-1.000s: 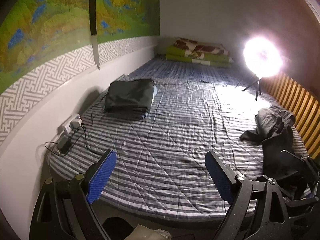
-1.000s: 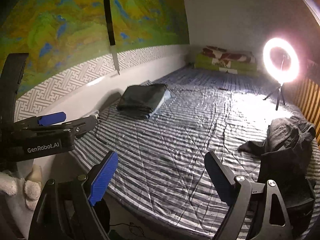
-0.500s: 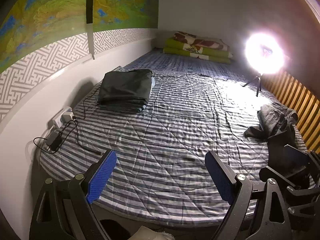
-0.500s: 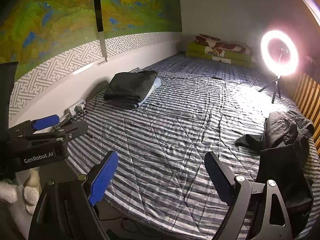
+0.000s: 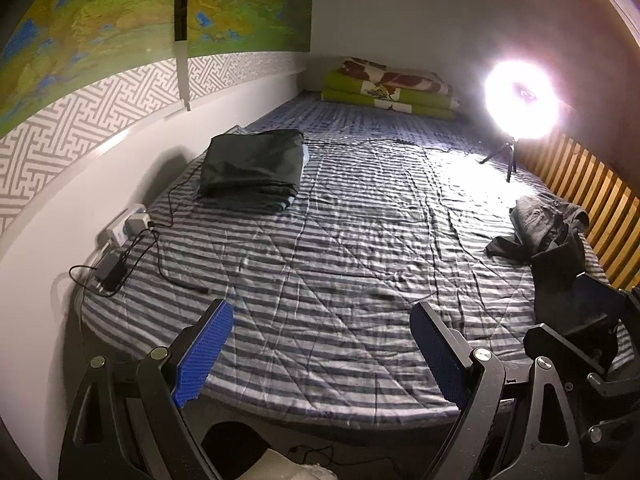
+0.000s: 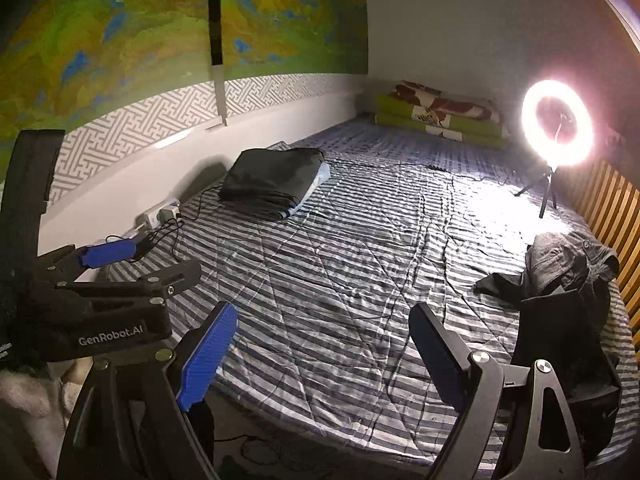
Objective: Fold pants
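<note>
From the left wrist view, the left gripper [image 5: 320, 344] hangs over the near edge of the bed [image 5: 340, 264], its jaws spread wide with nothing between them; the striped cover lies bare through the middle — broad free room ahead. The crumpled dark pants [image 5: 552, 240] lie at the right edge, close to the slatted wooden rail [image 5: 588, 188]; a folded dark stack [image 5: 252, 168] sits near the left wall, with a power strip [image 5: 128, 228] and cables along that edge. The ring light [image 5: 520, 100] stands at the far right.

From the right wrist view, the right gripper [image 6: 324, 348] also holds its jaws wide and empty above the near edge; the pants [image 6: 564, 280] lie to its right, untouched, and the left gripper [image 6: 116, 264] shows at the left border.
</note>
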The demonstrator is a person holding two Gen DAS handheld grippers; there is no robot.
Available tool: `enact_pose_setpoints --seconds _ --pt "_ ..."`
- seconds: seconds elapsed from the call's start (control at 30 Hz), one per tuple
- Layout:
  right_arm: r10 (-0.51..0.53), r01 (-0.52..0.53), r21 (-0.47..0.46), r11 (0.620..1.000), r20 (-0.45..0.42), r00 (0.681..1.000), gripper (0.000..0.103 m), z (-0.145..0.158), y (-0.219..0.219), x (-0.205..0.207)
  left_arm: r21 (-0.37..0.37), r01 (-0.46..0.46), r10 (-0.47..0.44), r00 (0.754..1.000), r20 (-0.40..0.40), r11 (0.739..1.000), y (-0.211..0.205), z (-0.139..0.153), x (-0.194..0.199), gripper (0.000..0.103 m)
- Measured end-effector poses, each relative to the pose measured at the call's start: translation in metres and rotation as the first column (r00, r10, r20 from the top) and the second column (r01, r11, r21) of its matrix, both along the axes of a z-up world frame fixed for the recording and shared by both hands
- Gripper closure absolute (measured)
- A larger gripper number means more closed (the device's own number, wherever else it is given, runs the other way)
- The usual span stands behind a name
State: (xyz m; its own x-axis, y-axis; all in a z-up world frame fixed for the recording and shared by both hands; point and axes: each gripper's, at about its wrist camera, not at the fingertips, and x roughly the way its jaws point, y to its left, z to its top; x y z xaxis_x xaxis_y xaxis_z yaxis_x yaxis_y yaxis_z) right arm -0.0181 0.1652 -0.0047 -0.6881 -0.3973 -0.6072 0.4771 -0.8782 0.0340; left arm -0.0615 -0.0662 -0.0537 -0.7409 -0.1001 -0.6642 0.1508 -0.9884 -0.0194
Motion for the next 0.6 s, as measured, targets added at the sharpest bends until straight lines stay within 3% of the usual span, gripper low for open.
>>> enact_pose_setpoints --seconds 0.6 --pt "-0.005 0.007 -0.045 0.999 0.041 0.999 0.018 -0.016 0.032 0.026 -0.044 -0.003 0.003 1.000 0.004 0.999 0.029 -0.002 0.036 0.011"
